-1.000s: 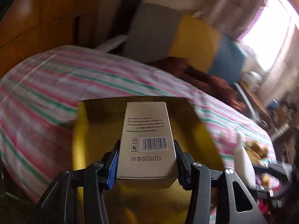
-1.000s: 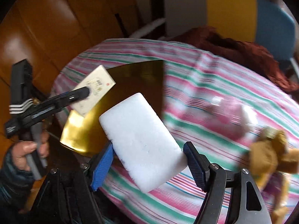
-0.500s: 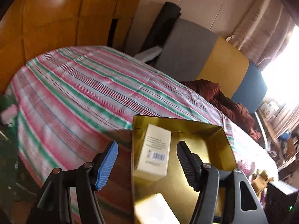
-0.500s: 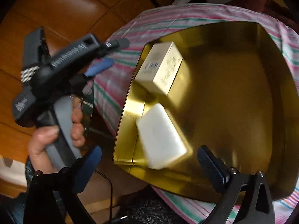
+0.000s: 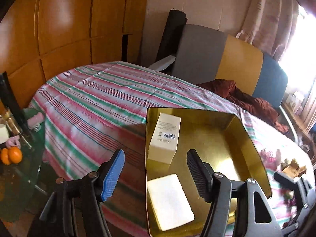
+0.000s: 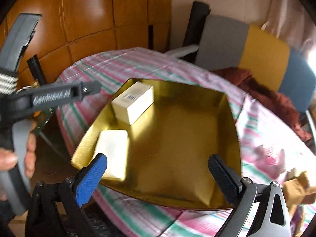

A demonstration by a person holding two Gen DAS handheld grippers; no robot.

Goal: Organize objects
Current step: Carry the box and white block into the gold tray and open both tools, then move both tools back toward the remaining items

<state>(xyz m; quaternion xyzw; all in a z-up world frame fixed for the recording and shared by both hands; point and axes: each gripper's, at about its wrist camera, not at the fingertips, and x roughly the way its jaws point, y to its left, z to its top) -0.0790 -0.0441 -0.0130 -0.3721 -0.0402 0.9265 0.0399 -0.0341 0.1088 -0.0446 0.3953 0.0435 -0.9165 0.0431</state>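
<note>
A gold tray (image 5: 233,144) (image 6: 177,138) lies on the striped tablecloth. A cream box with a barcode (image 5: 165,138) (image 6: 133,102) lies at the tray's far left. A white sponge block (image 5: 168,200) (image 6: 113,154) lies at its near left. My left gripper (image 5: 156,175) is open and empty above the tray's left edge. My right gripper (image 6: 158,179) is open and empty over the tray's near edge. The left gripper's body (image 6: 51,96) shows at the left of the right wrist view.
A brown toy (image 6: 300,185) and a pink object (image 6: 272,158) lie on the cloth right of the tray. A side table with oranges (image 5: 10,155) stands at the left. A grey, yellow and blue sofa (image 5: 237,63) with a brown blanket (image 5: 243,96) is behind.
Both grippers let go: the box and the white block now lie in the tray. Both grippers have opened and pulled back and up from the tray.
</note>
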